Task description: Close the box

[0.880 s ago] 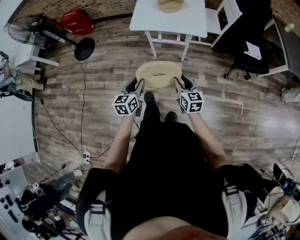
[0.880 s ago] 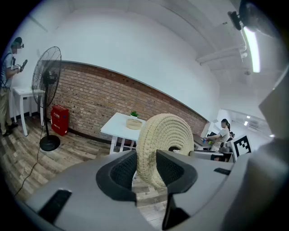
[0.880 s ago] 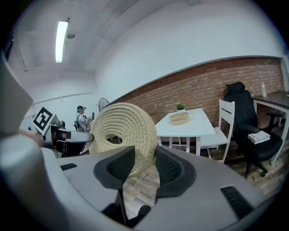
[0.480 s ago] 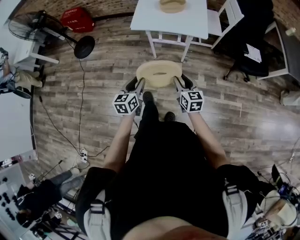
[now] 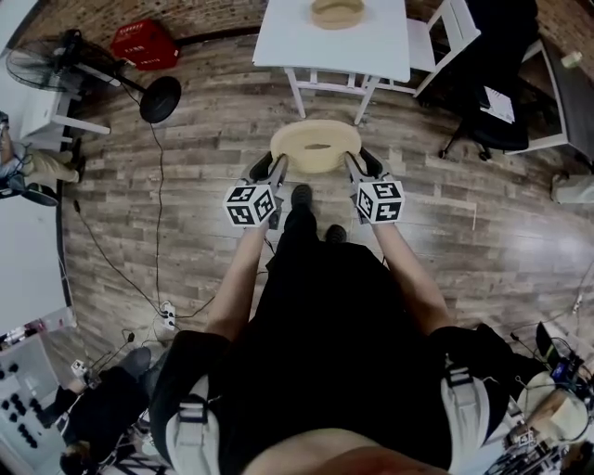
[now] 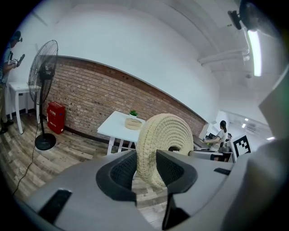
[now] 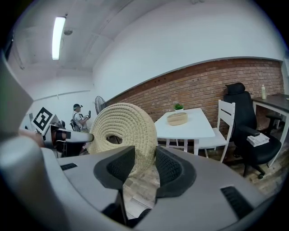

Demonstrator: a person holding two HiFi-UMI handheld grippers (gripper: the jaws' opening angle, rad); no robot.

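Observation:
A round woven lid [image 5: 316,147] with a hole in its middle hangs in the air in front of me, held by its rim on both sides. My left gripper [image 5: 276,168] is shut on the lid's left rim [image 6: 163,149], which sits between its pads [image 6: 145,170]. On the opposite rim [image 7: 122,128], my right gripper [image 5: 355,165] is shut the same way [image 7: 143,167]. The matching woven box [image 5: 338,11] stands on the white table [image 5: 371,51] ahead, also in the left gripper view [image 6: 132,123] and the right gripper view [image 7: 177,118].
A white chair [image 5: 444,37] and a black office chair [image 5: 492,93] stand right of the table. A floor fan [image 5: 160,97] and a red box [image 5: 144,42] are at the left, with a cable [image 5: 160,223] across the wooden floor. My shoes [image 5: 302,196] are below the lid.
The lid stays gripped between both grippers. The fan and the red box have slid slightly left and up in the head view, and my feet have shifted.

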